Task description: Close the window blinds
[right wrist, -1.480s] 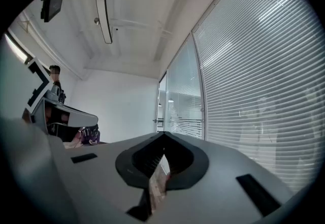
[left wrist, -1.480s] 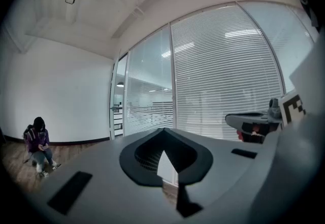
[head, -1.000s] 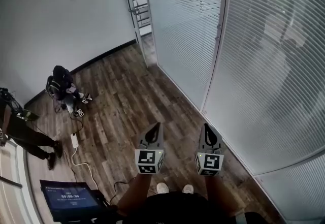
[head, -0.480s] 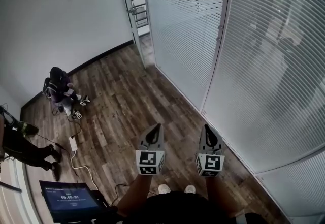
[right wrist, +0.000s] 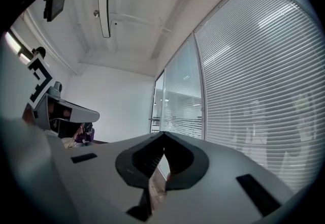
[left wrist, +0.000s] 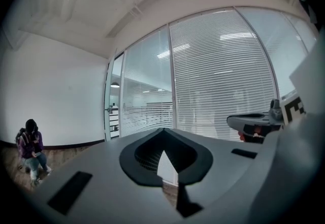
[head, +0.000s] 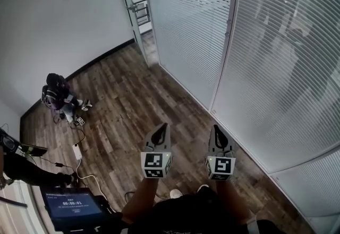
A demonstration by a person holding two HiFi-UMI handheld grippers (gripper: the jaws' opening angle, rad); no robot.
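White slatted blinds [head: 287, 68] cover the glass wall on the right, and a second panel [head: 186, 26] hangs beyond a white post [head: 226, 42]. Their slats are tilted so that dim shapes show through. My left gripper [head: 162, 131] and right gripper [head: 217, 131] are held side by side over the wood floor, well short of the blinds. Both are shut with nothing between the jaws. In the left gripper view my left gripper [left wrist: 163, 130] points at the blinds [left wrist: 223, 75], with the right gripper [left wrist: 254, 121] beside it. The right gripper view shows its tips [right wrist: 163, 133] closed and the blinds [right wrist: 254, 81] close on the right.
A person [head: 56, 92] crouches by the white wall at the far left. A power strip with cables [head: 78, 150] lies on the floor, and a screen [head: 69, 204] stands at the lower left. A glass door with a handle [head: 133, 7] is at the back.
The view has shifted slightly toward the blinds, and both grippers have kept side by side and shut. The standing person at the left edge has slid mostly out of the picture.
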